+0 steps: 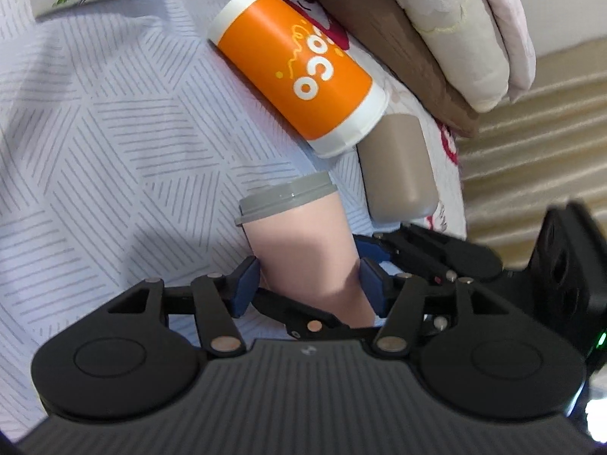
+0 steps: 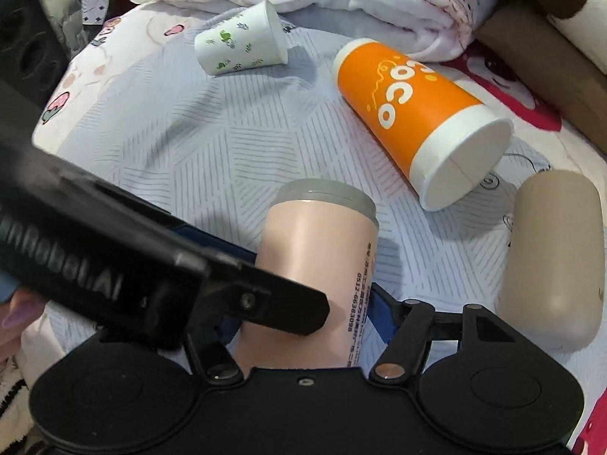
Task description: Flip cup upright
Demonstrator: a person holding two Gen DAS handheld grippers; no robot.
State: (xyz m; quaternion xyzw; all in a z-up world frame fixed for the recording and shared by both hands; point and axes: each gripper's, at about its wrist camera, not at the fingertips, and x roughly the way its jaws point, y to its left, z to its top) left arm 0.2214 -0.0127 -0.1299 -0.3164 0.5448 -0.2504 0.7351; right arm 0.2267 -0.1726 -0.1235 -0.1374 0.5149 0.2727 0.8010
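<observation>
Pink and smooth-walled, the cup sits low in the middle of both frames on the striped bedsheet, grey lid pointing away. My left gripper and right gripper both pinch its lower body. It looks stiff but slippery, so I'd judge mid-wall the safest hold.

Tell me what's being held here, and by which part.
The pink cup, gripped around its body by both the left gripper and right gripper.
</observation>
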